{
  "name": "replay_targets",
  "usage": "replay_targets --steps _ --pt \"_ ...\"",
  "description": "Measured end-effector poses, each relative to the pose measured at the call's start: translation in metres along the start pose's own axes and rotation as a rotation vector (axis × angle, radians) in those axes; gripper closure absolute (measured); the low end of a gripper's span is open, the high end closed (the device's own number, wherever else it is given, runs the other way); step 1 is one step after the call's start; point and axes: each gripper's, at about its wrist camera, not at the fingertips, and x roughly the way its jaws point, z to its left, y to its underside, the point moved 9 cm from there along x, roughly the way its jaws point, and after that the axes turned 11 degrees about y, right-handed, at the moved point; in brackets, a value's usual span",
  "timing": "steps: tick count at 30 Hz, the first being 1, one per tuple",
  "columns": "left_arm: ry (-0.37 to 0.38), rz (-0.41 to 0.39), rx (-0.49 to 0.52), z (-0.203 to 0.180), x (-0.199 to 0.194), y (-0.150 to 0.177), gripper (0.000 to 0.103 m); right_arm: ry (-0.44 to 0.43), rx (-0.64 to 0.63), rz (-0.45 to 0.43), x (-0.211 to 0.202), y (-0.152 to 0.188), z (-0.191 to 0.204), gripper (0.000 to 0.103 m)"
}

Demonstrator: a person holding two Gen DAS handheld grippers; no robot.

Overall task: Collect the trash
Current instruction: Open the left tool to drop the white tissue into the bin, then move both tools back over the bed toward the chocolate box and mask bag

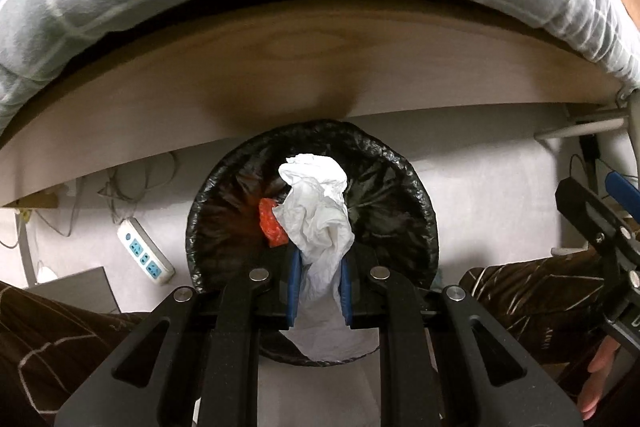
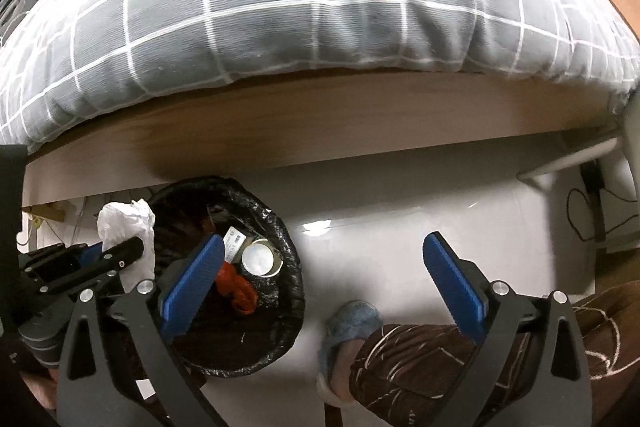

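Left tool [image 1: 319, 277] pinching crumpled tissue [image 1: 316, 203] above bin rim [image 1: 424, 203]; right tool [image 2: 320, 267] spread over clear floor [image 2: 380, 211] beside it.

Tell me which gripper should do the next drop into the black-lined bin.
Left. The left gripper is shut on the crumpled white tissue directly over the black-lined bin; the right gripper is open and holds nothing.

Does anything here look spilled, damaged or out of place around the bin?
Nothing stands out. The left gripper holds crumpled white paper over the black-lined bin, and no trash shows on the floor around it.
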Motion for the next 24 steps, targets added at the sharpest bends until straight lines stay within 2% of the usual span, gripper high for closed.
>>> replay_targets --steps 4,7,9,11,18,24 --pt "0.006 -0.005 -0.01 0.001 0.0 0.0 0.087 -0.006 -0.011 -0.012 -0.001 -0.002 0.006 0.008" --pt "-0.006 -0.014 -0.024 0.006 -0.003 -0.001 0.079 -0.011 -0.013 -0.013 -0.003 -0.001 0.009 0.008" --pt "-0.017 -0.017 -0.025 0.008 -0.004 -0.001 0.059 -0.013 -0.013 -0.014 -0.002 -0.001 0.009 0.008" --pt "-0.035 -0.03 -0.015 0.009 -0.007 -0.003 0.05 -0.017 -0.012 -0.017 -0.003 -0.001 0.011 0.008" --pt "-0.086 -0.085 0.01 0.012 -0.025 -0.008 0.023 -0.025 -0.009 -0.056 -0.018 -0.009 0.015 0.008" --pt "-0.097 -0.162 0.008 0.016 -0.052 -0.013 0.006 -0.021 0.0 -0.113 -0.037 -0.019 0.012 0.008"
